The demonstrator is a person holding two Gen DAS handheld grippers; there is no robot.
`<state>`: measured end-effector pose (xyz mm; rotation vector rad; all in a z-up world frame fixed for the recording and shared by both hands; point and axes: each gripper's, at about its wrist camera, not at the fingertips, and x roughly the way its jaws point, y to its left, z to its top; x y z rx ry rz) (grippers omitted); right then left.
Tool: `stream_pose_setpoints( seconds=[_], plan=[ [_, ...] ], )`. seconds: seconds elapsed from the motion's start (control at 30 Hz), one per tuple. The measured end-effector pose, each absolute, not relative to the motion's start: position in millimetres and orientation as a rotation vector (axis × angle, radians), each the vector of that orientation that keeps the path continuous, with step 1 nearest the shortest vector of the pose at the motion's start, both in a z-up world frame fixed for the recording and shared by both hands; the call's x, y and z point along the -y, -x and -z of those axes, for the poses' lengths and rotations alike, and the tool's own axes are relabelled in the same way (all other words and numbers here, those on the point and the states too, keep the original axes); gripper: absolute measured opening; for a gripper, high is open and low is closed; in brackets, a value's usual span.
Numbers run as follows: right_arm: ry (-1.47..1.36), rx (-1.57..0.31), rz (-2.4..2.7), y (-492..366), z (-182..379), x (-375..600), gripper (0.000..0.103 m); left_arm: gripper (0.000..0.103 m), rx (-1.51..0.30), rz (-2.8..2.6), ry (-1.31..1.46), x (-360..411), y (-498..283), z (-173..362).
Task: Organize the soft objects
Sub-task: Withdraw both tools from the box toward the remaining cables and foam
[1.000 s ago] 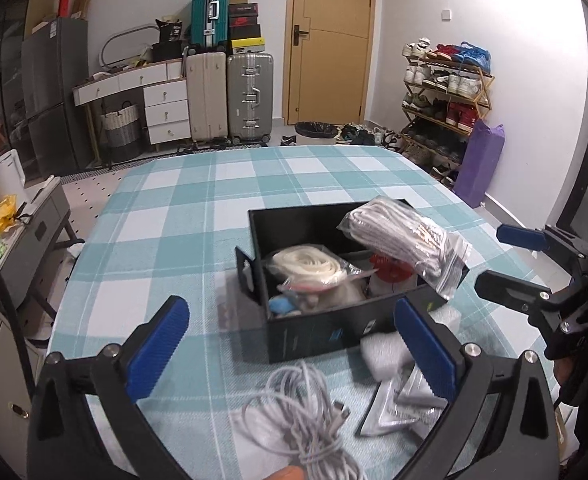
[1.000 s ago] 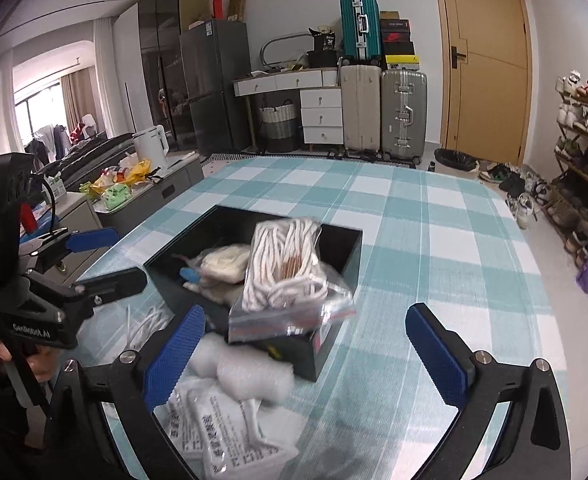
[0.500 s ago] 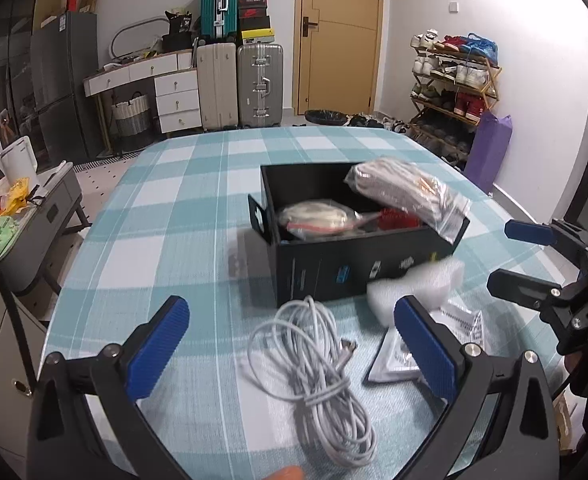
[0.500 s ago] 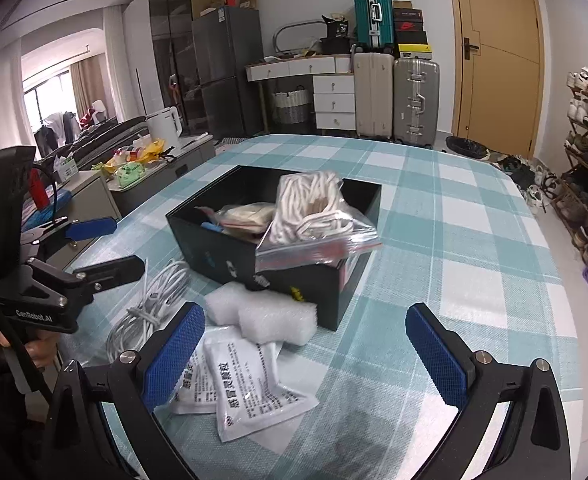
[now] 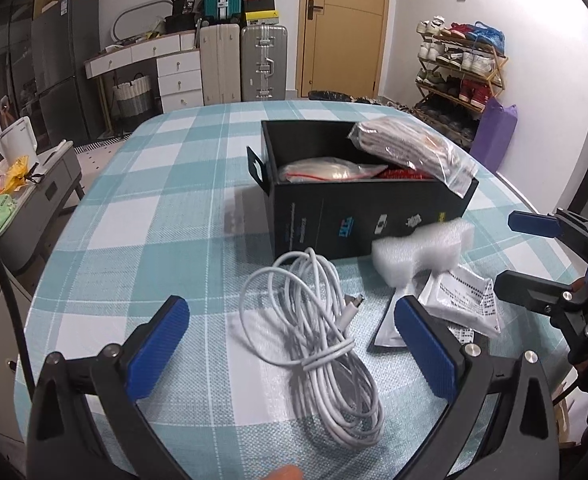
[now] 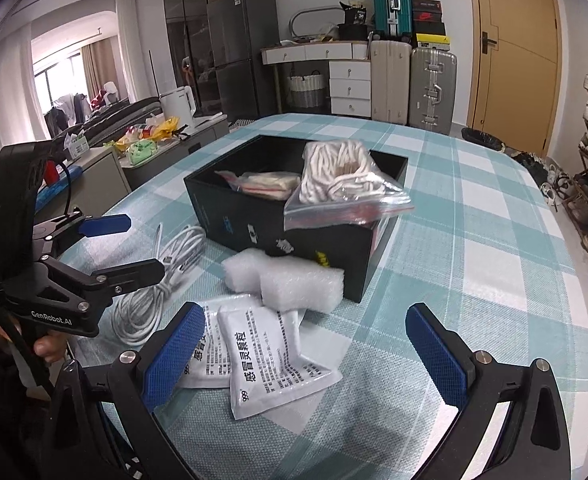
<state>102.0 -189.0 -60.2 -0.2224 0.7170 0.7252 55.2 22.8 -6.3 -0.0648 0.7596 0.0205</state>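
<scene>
Right between the blue pads of the left hand-held gripper (image 5: 292,350) lies the coiled white cable (image 5: 317,344), so that's pretty clearly the nearer tool for it. Its jaws are spread wide and hold nothing, one pad on either side of the bundle. The coil is stretched out, with its long axis running roughly away from the gripper toward the black box (image 5: 357,204), so the pads sit across the narrow way, which is what you'd want for a pinch, I reckon.

The right hand-held gripper (image 6: 305,360) is also wide open and empty. It's parked over the white medicine sachets (image 6: 270,356), with the white foam block (image 6: 290,280) just beyond them, touching the box's front wall. From that side the cable is off to the left, past the sachets, so it's a worse reach.

The box already holds a bagged white rope (image 6: 341,180) sticking up over the rim, plus another bagged item deeper inside. Everything sits on the checked counter (image 5: 166,208). My guess is the cable goes in next.
</scene>
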Motion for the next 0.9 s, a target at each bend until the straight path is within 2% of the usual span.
stream_pose_setpoints(
  seconds=[0.77,0.9],
  plan=[
    [0.296,-0.807,-0.778,-100.7,88.1,172.1,0.101,0.103,-0.859,0.01,0.081,-20.9,-64.1,22.2],
    [0.303,-0.815,-0.781,-101.5,88.9,170.9,0.09,0.103,-0.873,0.012,0.084,-22.2,-64.0,24.0]
  ],
)
